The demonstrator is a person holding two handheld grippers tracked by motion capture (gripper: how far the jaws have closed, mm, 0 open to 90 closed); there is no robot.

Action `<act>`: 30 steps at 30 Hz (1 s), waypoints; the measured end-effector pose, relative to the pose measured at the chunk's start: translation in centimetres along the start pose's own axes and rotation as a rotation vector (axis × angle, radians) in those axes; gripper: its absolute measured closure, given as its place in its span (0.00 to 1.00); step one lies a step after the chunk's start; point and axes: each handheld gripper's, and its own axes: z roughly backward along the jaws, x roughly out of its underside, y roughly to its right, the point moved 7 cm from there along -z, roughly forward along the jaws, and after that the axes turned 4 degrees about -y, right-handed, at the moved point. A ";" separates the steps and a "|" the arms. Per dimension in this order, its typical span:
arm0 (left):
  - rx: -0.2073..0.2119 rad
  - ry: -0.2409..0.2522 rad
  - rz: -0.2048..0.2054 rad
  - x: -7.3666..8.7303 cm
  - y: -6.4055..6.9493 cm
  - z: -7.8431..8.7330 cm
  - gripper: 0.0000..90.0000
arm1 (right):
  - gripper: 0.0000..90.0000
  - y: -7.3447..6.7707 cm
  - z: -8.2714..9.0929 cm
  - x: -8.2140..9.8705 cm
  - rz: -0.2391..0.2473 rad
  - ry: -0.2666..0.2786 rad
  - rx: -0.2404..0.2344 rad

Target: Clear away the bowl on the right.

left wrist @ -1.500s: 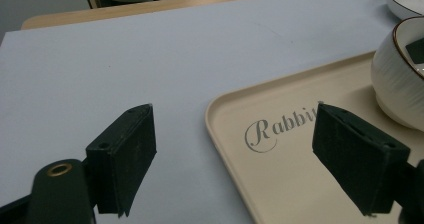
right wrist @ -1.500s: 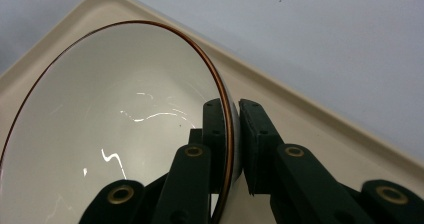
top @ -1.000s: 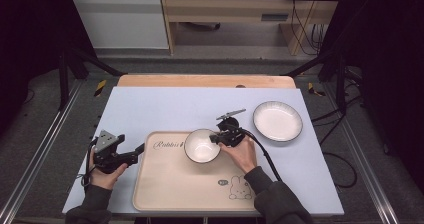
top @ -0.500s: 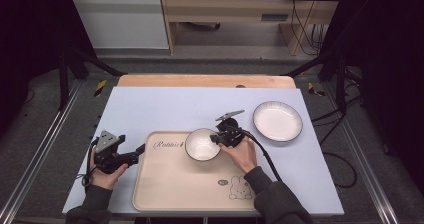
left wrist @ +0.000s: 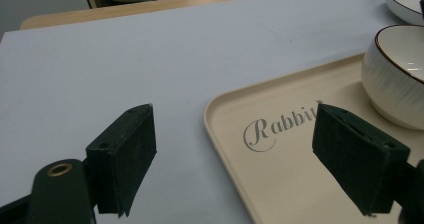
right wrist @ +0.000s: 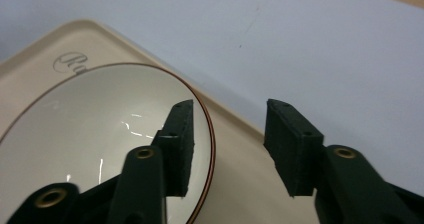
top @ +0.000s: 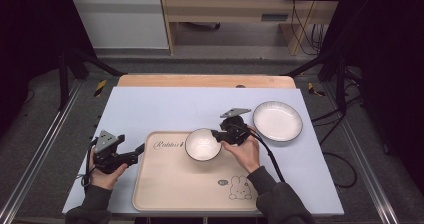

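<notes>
The right claw point(right wrist: 227, 144), jaws just opening, straddles the bowl point(right wrist: 90, 144) rim unpressed (on the tray point(top: 170, 184)); the left claw point(left wrist: 235, 159) gapes wide, empty.

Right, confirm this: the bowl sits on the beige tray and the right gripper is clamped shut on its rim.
Not quite. The bowl does sit on the beige tray, but the right gripper has just been opening: its jaws straddle the rim with a gap, as the right gripper view shows.

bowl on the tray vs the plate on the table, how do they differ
The bowl is deep with tall ribbed sides; the plate is wide and shallow. The bowl sits on the beige tray, the plate on the blue table cover. The right gripper straddles the bowl's rim; the plate stands untouched. Both are white with dark rims.
</notes>
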 end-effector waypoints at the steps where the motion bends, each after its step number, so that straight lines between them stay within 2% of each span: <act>1: 0.000 0.001 0.000 0.0 0.0 0.0 0.19 | 0.53 0.0 0.8 -0.4 0.003 0.035 0.000; 4: 0.000 0.003 0.000 -0.1 0.0 0.1 0.19 | 0.48 0.2 1.9 -0.9 0.017 0.075 0.021; 12: -0.003 0.007 0.000 -0.1 -0.1 0.2 0.19 | 0.33 0.7 4.4 -1.6 0.014 0.153 0.051; 14: -0.004 0.008 0.001 -0.1 -0.1 0.2 0.19 | 0.31 0.7 4.7 -1.6 0.018 0.160 0.058; 15: -0.005 0.009 0.003 -0.1 -0.1 0.2 0.19 | 0.30 0.8 5.3 -1.7 0.006 0.206 0.054; 17: -0.004 0.011 0.004 -0.1 -0.1 0.3 0.19 | 0.29 0.9 5.5 -1.6 -0.001 0.213 0.050; 19: -0.006 0.011 0.003 -0.1 -0.2 0.3 0.19 | 0.26 1.0 5.9 -1.4 -0.005 0.219 0.047; 21: -0.007 0.013 0.003 -0.2 -0.2 0.4 0.19 | 0.24 1.5 6.6 -0.8 0.010 0.250 0.071; 30: -0.009 0.016 0.002 -0.2 -0.2 0.5 0.17 | 0.14 2.1 7.9 0.3 0.005 0.304 0.063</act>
